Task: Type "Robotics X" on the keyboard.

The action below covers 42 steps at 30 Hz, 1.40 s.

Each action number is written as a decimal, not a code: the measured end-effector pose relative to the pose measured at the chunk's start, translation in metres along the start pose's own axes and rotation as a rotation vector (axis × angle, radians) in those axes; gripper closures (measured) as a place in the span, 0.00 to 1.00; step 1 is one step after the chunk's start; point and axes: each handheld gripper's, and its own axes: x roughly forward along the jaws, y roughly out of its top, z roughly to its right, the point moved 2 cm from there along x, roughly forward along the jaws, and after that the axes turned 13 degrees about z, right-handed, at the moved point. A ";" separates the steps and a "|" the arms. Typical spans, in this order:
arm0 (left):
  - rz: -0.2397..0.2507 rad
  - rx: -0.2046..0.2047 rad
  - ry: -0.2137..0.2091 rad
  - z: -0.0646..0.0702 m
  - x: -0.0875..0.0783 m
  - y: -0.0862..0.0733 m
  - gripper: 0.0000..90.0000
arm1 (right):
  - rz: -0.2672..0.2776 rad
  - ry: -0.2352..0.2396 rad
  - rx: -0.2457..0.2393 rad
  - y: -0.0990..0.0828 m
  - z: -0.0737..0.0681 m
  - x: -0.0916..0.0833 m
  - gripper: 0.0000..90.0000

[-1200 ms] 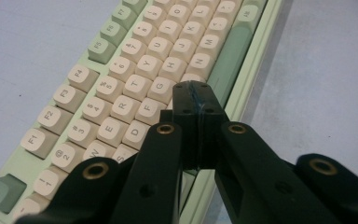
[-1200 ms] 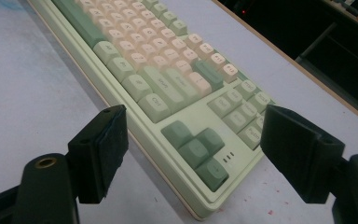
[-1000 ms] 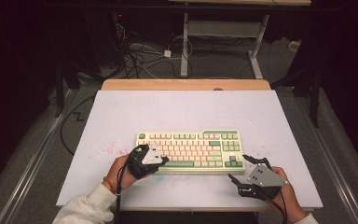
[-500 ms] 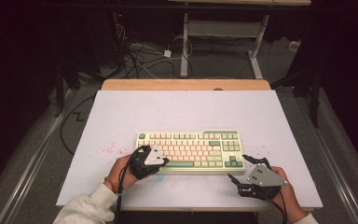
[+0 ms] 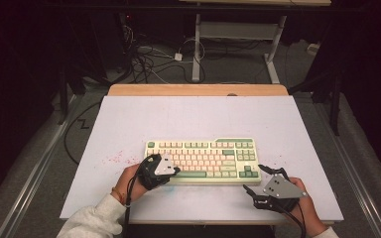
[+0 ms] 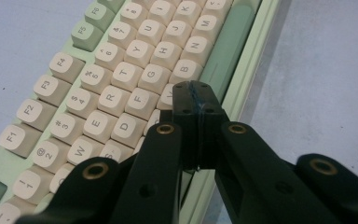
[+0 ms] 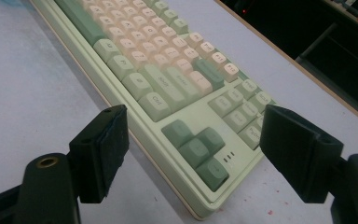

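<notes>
Fingers of our left gripper [image 6: 196,100] are pressed together with nothing between them, tips over the V key of the keyboard [image 5: 202,159], which lies flat at the near middle of the desk [image 5: 198,116]. Our right gripper [image 7: 193,154] stands wide open around its near right corner. We judge the keyboard rigid, moderately heavy; grip its case edge, not the keycaps
</notes>
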 end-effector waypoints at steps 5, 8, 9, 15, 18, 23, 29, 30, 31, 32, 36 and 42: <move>-0.019 -0.014 -0.010 0.000 0.007 -0.005 0.97 | -0.001 0.000 0.001 0.000 0.000 0.000 0.28; -0.014 0.002 0.004 0.001 0.004 -0.002 0.97 | 0.002 0.001 -0.001 0.000 0.000 -0.001 0.28; 0.000 -0.003 0.002 0.001 0.002 0.000 0.97 | 0.002 -0.001 -0.001 0.000 0.000 -0.001 0.28; 0.032 0.013 0.021 0.001 -0.006 0.005 0.91 | 0.001 -0.002 0.004 0.000 0.000 -0.001 0.28; 0.048 0.011 0.035 0.000 -0.008 0.005 0.91 | 0.001 -0.003 0.006 0.000 0.001 -0.001 0.28; 0.063 0.015 0.051 -0.001 -0.010 0.006 0.69 | 0.007 -0.004 0.006 0.001 0.001 -0.001 0.28; 0.104 -0.003 0.116 -0.001 -0.010 0.008 0.37 | 0.007 -0.007 0.024 0.001 0.003 -0.002 0.28; 0.106 0.007 0.131 -0.001 -0.010 0.008 0.32 | 0.008 -0.009 0.026 0.001 0.003 -0.002 0.28; 0.112 0.009 0.137 0.000 -0.010 0.008 0.32 | 0.007 -0.010 0.026 0.001 0.003 -0.002 0.28; 0.120 0.005 0.142 0.000 -0.010 0.008 0.30 | 0.007 -0.013 0.025 0.001 0.003 -0.002 0.28; 0.146 -0.003 0.165 0.000 -0.012 0.007 0.24 | 0.012 -0.012 0.031 0.001 0.003 -0.002 0.28; 0.156 0.001 0.186 -0.001 -0.013 0.007 0.20 | 0.013 -0.012 0.035 0.001 0.004 -0.002 0.28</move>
